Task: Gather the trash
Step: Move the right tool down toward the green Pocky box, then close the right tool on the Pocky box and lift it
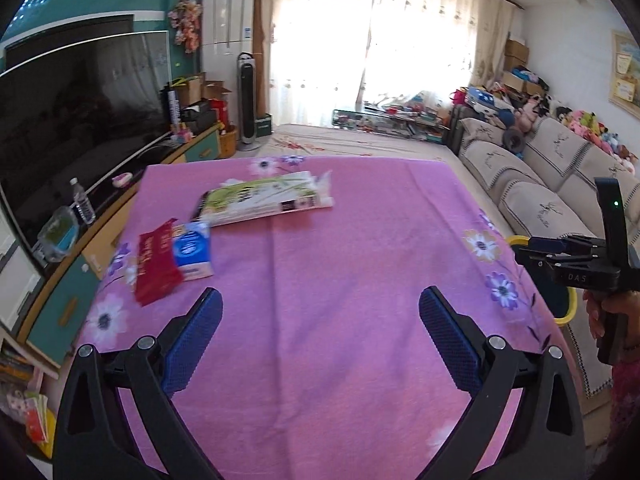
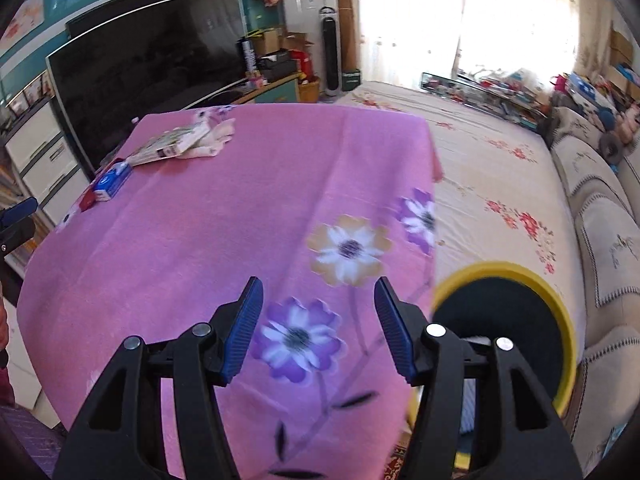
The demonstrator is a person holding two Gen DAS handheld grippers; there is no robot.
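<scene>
A green and white wrapper [image 1: 264,198] lies at the far middle of the pink flowered tablecloth [image 1: 340,280]. A red packet [image 1: 156,260] and a blue and white carton [image 1: 194,250] lie together at the left. My left gripper [image 1: 320,308] is open and empty, above the cloth, short of these. In the right wrist view the wrapper [image 2: 172,144] and the carton [image 2: 112,182] sit at the far left. My right gripper [image 2: 318,300] is open and empty over the cloth's right edge, next to a yellow-rimmed bin [image 2: 508,320]. The right gripper also shows at the right edge of the left wrist view [image 1: 560,256].
A large TV [image 1: 80,120] on a low cabinet stands along the left, with a water bottle [image 1: 82,200] and a glass dish [image 1: 60,236]. A beige sofa [image 1: 540,184] runs along the right. A flowered sheet [image 2: 500,184] covers the floor beyond the table.
</scene>
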